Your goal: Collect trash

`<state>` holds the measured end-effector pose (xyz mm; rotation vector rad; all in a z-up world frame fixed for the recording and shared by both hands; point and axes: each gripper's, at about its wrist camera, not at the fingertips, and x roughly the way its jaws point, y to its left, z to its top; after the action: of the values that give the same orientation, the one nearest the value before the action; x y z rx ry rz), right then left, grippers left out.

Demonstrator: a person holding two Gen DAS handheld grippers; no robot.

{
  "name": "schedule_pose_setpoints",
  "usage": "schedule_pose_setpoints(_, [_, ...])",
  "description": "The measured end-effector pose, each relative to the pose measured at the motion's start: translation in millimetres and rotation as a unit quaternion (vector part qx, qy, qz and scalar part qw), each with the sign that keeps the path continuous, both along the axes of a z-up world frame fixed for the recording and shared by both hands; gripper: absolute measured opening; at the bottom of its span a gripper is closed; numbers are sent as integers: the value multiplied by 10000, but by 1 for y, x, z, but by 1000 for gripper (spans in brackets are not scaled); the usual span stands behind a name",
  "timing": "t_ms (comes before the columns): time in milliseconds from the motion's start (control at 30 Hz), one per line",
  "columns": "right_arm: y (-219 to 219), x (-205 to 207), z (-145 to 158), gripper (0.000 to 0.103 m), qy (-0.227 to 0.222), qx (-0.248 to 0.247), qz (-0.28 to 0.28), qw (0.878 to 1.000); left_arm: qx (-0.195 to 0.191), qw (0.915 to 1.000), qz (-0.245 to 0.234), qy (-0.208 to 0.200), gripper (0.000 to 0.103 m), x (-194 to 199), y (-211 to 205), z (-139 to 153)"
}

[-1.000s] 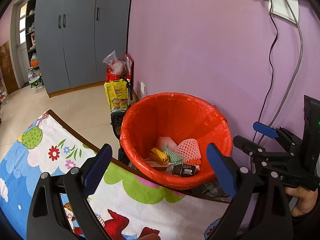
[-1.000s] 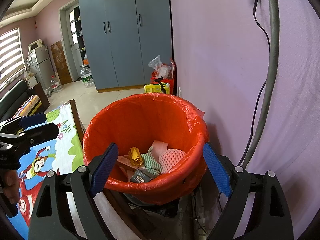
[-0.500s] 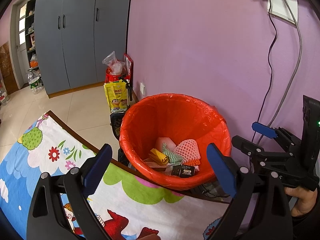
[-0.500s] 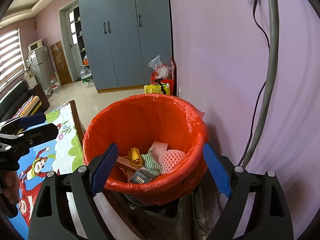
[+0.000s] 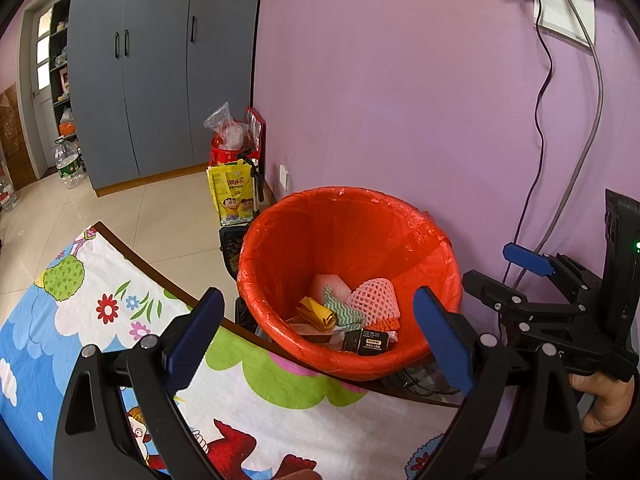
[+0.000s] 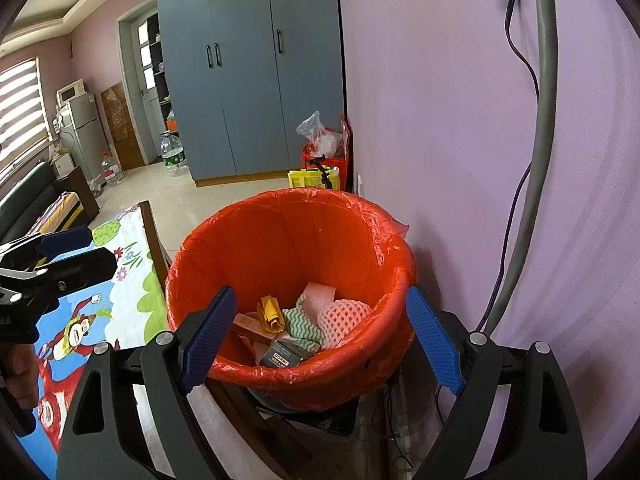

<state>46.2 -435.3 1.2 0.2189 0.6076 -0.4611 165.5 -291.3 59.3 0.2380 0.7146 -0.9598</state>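
A bin with a red liner (image 5: pixel 404 232) (image 6: pixel 384 240) stands beside the table against the purple wall. It holds trash: a pink foam net (image 5: pixel 374 300) (image 6: pixel 344 314), a yellow wrapper (image 5: pixel 316 314) (image 6: pixel 272 314), a green-white cloth (image 5: pixel 340 312) (image 6: pixel 300 322), a black box (image 5: pixel 366 340) (image 6: pixel 282 356) and pink paper. My left gripper (image 5: pixel 320 338) is open and empty over the table edge, facing the bin. My right gripper (image 6: pixel 322 338) is open and empty just before the bin's near rim. It also shows in the left wrist view (image 5: pixel 532 276).
The table has a cartoon-print cloth (image 5: pixel 100 320) (image 6: pixel 120 288) with a dark wooden edge. Cables (image 5: pixel 548 120) hang down the wall right of the bin. A yellow bag (image 5: pixel 232 198) and red bags (image 5: pixel 232 140) stand on the floor by the grey wardrobe (image 5: pixel 160 60).
Almost nothing: the left wrist view has shifted very slightly, so the bin sits a touch lower. Both grippers stay open and empty.
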Motion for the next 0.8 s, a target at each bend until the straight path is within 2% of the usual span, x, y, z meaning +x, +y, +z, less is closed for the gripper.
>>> schedule_pose_setpoints(800, [-1, 0, 1, 82, -1, 2, 3, 10000, -9, 10000, -38, -25, 93, -1, -1, 2])
